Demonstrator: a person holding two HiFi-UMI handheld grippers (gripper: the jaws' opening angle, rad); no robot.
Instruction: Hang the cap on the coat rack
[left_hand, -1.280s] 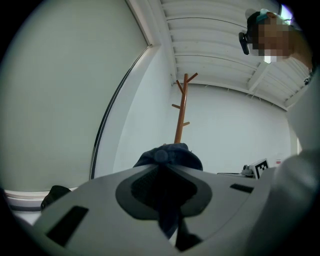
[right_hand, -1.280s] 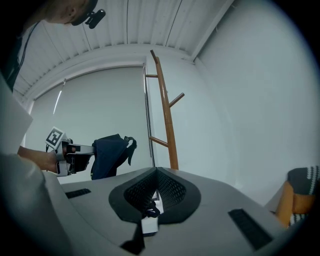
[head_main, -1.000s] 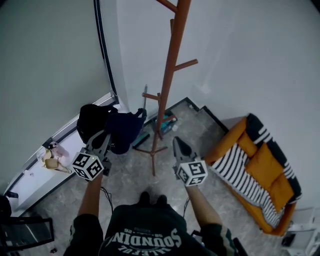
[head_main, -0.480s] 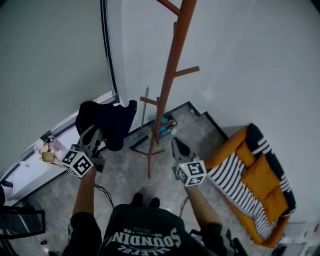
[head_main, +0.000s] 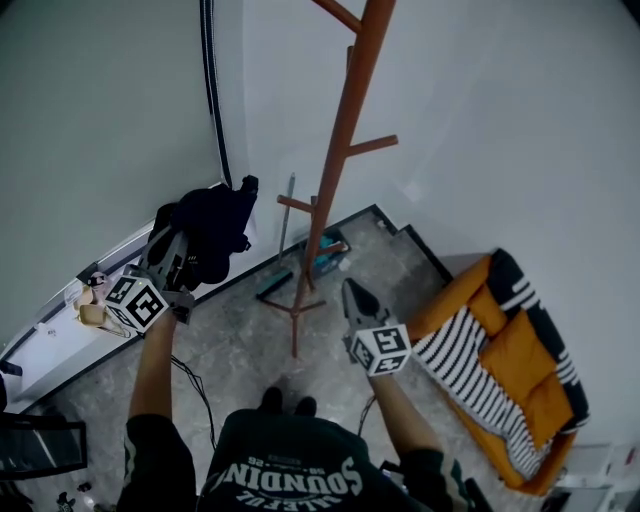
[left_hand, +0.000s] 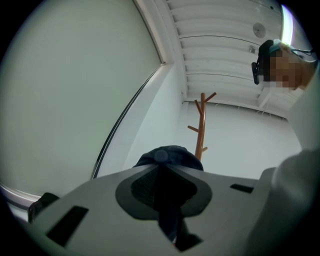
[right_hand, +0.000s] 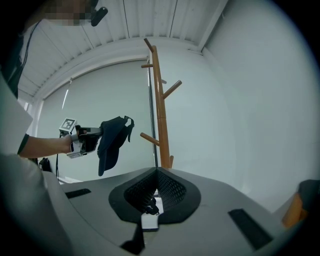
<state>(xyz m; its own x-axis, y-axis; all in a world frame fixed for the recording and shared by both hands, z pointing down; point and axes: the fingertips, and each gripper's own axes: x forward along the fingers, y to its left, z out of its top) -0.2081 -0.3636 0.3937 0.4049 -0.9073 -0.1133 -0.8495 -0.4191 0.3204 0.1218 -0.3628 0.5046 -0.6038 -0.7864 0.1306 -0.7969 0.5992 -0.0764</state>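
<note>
Grey marbled floor (head_main: 230, 345) meets pale walls at a corner, where one wooden coat rack (head_main: 340, 150) stands with several upward-slanting pegs. One orange sofa (head_main: 525, 345) with a striped cover sits to the right, and a white ledge (head_main: 60, 345) runs along the left wall. There are two tools and one cap. The cap (head_main: 215, 230) is dark navy with a button on its crown, and its body droops limp. The left tool (head_main: 183, 252) is clamped on its fabric and holds it in the air left of the rack, clear of the pegs. The right tool (head_main: 356, 297) has its jaws together with nothing between them, low before the rack's foot.
</note>
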